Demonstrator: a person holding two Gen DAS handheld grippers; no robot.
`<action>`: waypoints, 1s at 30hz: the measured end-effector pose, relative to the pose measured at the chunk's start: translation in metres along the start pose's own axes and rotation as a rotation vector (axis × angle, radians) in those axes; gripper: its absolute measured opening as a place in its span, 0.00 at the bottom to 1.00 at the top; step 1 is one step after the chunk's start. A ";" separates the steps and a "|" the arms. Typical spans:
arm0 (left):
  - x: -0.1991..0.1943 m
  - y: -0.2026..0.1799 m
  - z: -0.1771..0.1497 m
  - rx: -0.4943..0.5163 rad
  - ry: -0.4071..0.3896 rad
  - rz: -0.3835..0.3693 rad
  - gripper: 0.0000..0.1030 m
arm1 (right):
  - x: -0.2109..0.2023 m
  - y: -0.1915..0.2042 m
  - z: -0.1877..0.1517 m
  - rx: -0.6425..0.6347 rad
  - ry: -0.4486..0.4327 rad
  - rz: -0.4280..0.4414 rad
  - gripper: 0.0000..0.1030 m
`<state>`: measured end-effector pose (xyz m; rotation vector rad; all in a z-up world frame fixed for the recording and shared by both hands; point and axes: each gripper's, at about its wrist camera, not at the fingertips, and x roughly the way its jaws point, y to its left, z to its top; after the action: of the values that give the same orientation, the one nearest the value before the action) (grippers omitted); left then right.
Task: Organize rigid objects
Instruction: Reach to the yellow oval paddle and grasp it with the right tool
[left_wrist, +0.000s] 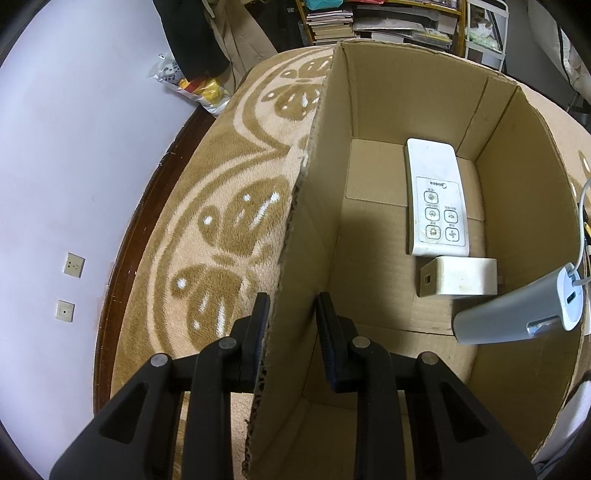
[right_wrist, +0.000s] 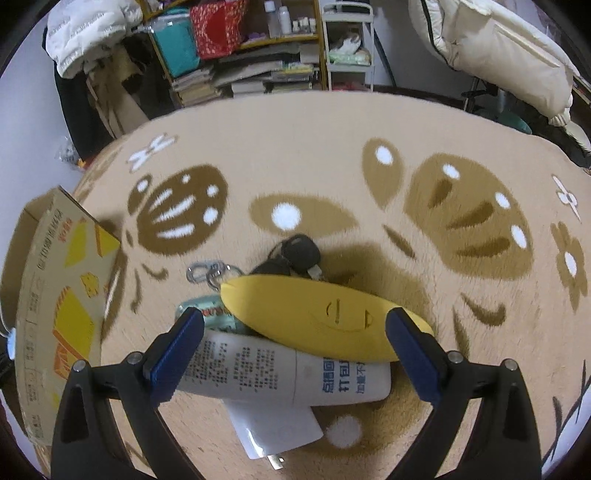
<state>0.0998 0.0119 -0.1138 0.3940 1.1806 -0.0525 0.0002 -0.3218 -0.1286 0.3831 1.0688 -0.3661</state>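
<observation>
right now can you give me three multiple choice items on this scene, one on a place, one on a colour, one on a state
1. Where does the white Midea remote lie?
A. on the carpet
B. on the floor of the cardboard box
C. on a shelf

2. What colour is the oval case on top of the pile?
A. yellow
B. red
C. green

3. How is the left claw set?
A. wide open over the carpet
B. shut on a key
C. shut on the box wall

Key: 1 B, cardboard walls stand around the remote; 2 A, the case shows yellow between the open right claw fingers; 3 C, its pads sit either side of the cardboard edge.
</observation>
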 end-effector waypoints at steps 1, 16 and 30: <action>0.000 0.000 0.000 0.000 0.000 0.000 0.24 | 0.002 0.000 -0.001 -0.004 0.008 -0.011 1.00; 0.000 0.001 -0.001 0.006 -0.001 0.001 0.24 | 0.025 -0.017 0.000 0.015 0.044 -0.038 1.00; 0.000 -0.004 -0.001 0.026 -0.004 0.022 0.24 | 0.032 -0.031 0.010 0.065 0.004 0.010 0.76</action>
<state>0.0982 0.0084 -0.1157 0.4293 1.1729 -0.0497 0.0078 -0.3571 -0.1568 0.4473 1.0607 -0.3921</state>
